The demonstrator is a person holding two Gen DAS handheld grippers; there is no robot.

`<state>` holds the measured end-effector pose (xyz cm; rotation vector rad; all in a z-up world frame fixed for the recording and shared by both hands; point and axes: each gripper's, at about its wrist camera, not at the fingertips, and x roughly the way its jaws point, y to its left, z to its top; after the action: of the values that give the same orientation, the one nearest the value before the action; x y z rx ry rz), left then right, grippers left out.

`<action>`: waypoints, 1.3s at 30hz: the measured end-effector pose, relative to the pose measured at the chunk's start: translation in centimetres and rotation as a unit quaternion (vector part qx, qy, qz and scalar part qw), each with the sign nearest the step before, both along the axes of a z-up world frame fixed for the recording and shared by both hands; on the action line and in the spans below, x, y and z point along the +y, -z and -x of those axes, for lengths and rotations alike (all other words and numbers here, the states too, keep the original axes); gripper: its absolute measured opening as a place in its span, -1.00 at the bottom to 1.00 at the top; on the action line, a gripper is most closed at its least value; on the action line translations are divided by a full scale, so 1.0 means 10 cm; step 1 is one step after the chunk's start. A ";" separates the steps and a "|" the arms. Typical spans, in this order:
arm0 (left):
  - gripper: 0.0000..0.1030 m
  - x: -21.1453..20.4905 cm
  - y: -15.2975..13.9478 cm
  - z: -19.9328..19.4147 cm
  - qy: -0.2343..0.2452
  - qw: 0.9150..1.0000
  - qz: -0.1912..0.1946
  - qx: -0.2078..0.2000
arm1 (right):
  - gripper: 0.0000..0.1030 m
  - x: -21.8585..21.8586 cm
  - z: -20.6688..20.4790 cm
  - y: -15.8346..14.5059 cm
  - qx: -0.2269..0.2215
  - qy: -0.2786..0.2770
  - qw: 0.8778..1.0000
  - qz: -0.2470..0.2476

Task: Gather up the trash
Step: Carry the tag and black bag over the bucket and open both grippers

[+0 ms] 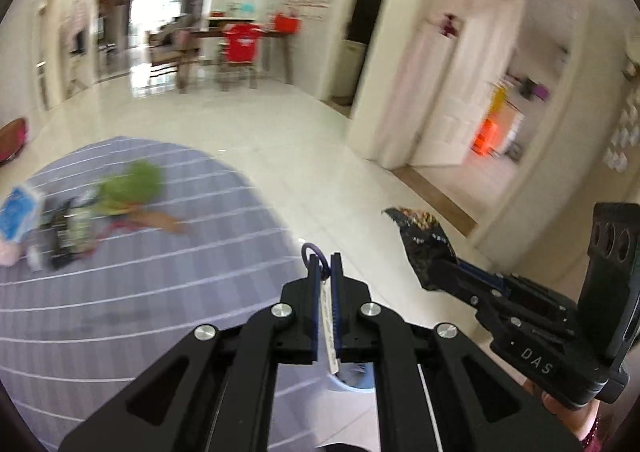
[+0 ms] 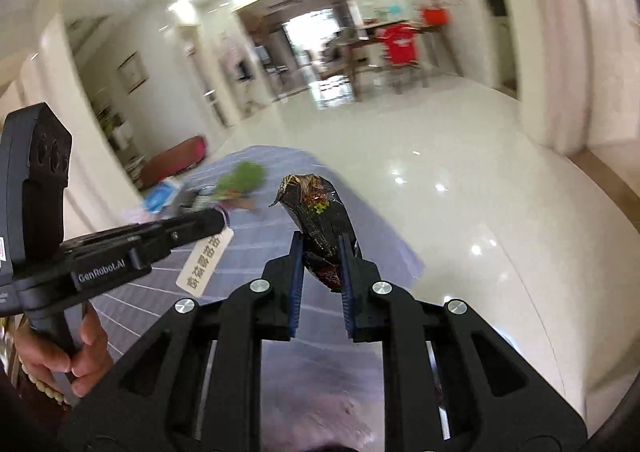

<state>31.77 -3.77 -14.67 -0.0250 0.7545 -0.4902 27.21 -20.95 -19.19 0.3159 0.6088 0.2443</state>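
Note:
My left gripper (image 1: 325, 258) is shut on a white paper tag (image 1: 328, 328) with a purple ring (image 1: 310, 252) at its top; the tag (image 2: 204, 264) hangs from it in the right wrist view. My right gripper (image 2: 320, 240) is shut on a black crumpled snack wrapper (image 2: 316, 220), which also shows in the left wrist view (image 1: 424, 244). Both grippers are held above the floor. More trash lies on the striped purple mat (image 1: 140, 292): a green leafy bundle (image 1: 132, 184), a blue packet (image 1: 16, 212) and dark wrappers (image 1: 64, 232).
Glossy white tiled floor (image 2: 460, 180) lies to the right of the mat. An open white door (image 1: 452, 92) and a doorway stand on the right. A dining table with chairs and a red shirt (image 1: 240, 40) are far back. A red cushion (image 2: 176, 160) lies by the wall.

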 end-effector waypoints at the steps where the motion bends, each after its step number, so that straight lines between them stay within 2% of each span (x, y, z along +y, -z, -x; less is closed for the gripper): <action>1: -0.90 -0.18 0.06 0.00 0.015 1.000 0.002 0.006 | -0.68 -0.19 0.06 0.08 0.012 0.016 1.000 -0.009; 4: -0.90 -0.62 0.24 -0.03 0.047 0.999 0.001 0.023 | -0.67 -0.55 0.14 0.29 0.034 0.051 0.998 -0.024; 7: -0.90 -0.98 0.42 -0.07 0.068 0.997 -0.012 0.037 | -0.55 -0.79 0.12 0.51 0.062 0.070 0.995 -0.046; 8: -0.90 -1.07 0.48 -0.09 0.072 0.996 -0.018 0.040 | -0.22 -0.89 0.11 0.63 0.073 0.081 0.992 -0.059; 10: -0.90 -1.26 0.64 -0.12 0.078 0.995 -0.031 0.053 | 0.20 -1.04 0.11 0.80 0.089 0.103 0.988 -0.068; 13: -0.90 -1.43 0.85 -0.16 0.086 0.993 -0.047 0.070 | 0.20 -1.22 0.22 0.97 0.100 0.120 0.985 -0.079; 21: -0.90 -1.66 1.19 -0.11 0.102 0.988 -0.071 0.093 | 0.22 -1.37 0.44 1.00 0.085 0.161 0.982 -0.057; 36: -0.87 -2.02 1.31 -0.17 0.114 0.985 -0.076 0.107 | 0.32 -1.57 0.62 0.92 0.048 0.233 0.970 -0.053; 37: -0.81 -2.03 1.31 -0.19 0.108 0.985 -0.077 0.108 | 0.32 -1.58 0.63 0.92 0.047 0.236 0.969 -0.055; 38: -0.64 -2.04 1.32 -0.23 0.102 0.985 -0.076 0.116 | 0.32 -1.60 0.65 0.92 0.045 0.241 0.968 -0.056; 39: 0.01 -2.04 1.34 -0.26 0.098 0.984 -0.077 0.126 | 0.32 -1.61 0.66 0.92 0.044 0.245 0.967 -0.056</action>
<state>34.33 -24.18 -28.07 0.1353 1.0471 -0.6210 20.64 -37.04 -28.38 0.5769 0.5873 -0.2132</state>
